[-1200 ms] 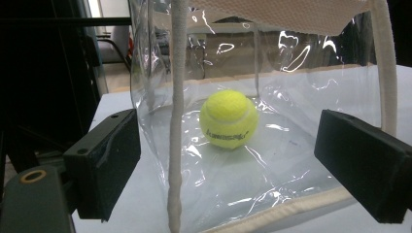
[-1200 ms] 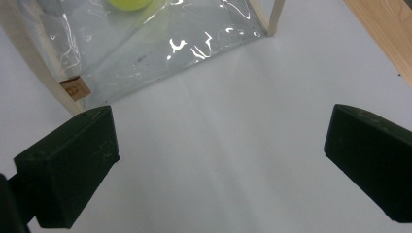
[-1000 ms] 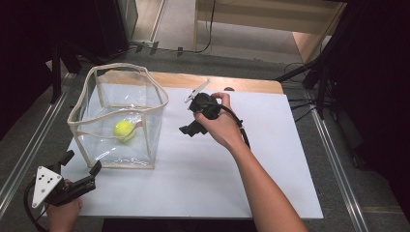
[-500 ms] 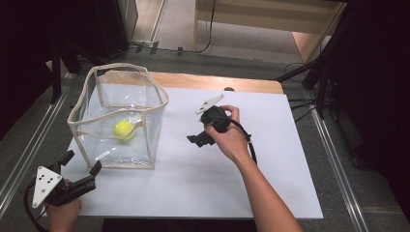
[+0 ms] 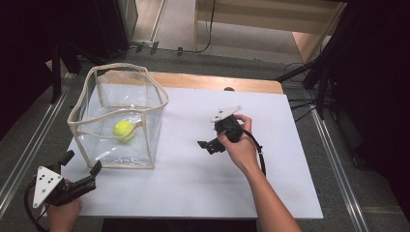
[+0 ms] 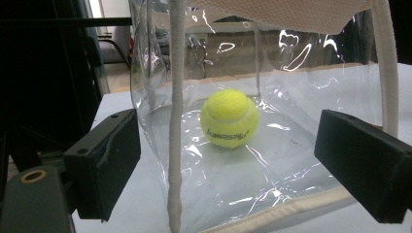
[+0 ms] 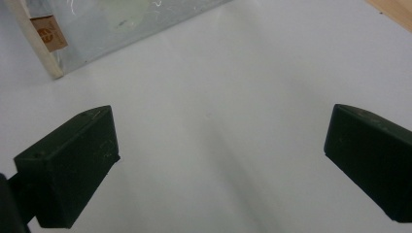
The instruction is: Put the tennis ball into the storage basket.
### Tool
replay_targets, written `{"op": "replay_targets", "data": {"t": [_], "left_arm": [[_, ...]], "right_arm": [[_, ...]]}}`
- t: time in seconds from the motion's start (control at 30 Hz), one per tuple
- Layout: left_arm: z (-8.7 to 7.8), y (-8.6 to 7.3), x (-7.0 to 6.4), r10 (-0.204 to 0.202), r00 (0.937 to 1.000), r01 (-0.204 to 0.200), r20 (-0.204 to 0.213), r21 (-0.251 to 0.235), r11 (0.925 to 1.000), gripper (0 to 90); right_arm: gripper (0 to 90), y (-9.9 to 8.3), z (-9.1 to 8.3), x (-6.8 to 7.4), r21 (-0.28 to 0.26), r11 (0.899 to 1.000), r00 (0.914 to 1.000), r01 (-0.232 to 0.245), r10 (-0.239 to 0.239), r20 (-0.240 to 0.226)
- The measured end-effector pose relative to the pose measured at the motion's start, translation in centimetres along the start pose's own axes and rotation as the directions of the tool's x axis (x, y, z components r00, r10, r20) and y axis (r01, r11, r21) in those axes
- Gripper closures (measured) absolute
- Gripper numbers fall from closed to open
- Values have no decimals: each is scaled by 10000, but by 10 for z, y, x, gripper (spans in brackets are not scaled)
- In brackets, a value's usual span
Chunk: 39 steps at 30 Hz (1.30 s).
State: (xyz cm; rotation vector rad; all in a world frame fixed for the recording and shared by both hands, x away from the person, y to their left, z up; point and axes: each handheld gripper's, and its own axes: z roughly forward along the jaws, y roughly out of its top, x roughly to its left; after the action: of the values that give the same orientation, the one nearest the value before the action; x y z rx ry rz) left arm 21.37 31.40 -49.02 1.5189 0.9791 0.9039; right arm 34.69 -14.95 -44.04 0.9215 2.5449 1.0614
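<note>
Your left gripper (image 5: 80, 164) wide-jawed near the clear bag (image 5: 121, 121); right gripper (image 5: 207, 144) wide-jawed, well right of it.

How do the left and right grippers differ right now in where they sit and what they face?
The left gripper sits at the table's near left corner, just short of the clear bag; the right gripper is out over the middle of the white sheet. The left gripper's jaws frame the bag with the tennis ball inside; the right gripper's jaws frame bare sheet. Shared: both are open and hold nothing.
</note>
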Motion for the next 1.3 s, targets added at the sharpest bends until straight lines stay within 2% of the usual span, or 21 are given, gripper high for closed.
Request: {"op": "replay_targets", "data": {"t": [0.4, 0.6, 0.8, 1.0, 1.1, 1.3], "left_arm": [[0, 0, -1, 25, 10000, -25, -14, 1, 10000, 98], [0, 0, 0, 17, 10000, -17, -14, -1, 10000, 98], [0, 0, 0, 15, 10000, -15, -20, 0, 10000, 98], [0, 0, 0, 28, 10000, -28, -32, 15, 10000, 98], [0, 0, -1, 16, 10000, -16, -32, 6, 10000, 98], [0, 0, -1, 55, 10000, -55, -43, 17, 10000, 98]], "right_arm": [[0, -37, -14, -6, -591, 9976, 9988, -365, 383, 310], [0, -57, -23, -10, -1047, 9926, 9963, -619, 677, 529], [0, -75, -32, -13, -1270, 9884, 9930, -835, 933, 731], [0, -88, -38, -15, -1466, 9853, 9914, -881, 1010, 827], [0, -98, -42, -16, -1597, 9815, 9882, -1052, 1211, 933], [0, -107, -46, -16, -1825, 9766, 9858, -1141, 1341, 1014]]}}
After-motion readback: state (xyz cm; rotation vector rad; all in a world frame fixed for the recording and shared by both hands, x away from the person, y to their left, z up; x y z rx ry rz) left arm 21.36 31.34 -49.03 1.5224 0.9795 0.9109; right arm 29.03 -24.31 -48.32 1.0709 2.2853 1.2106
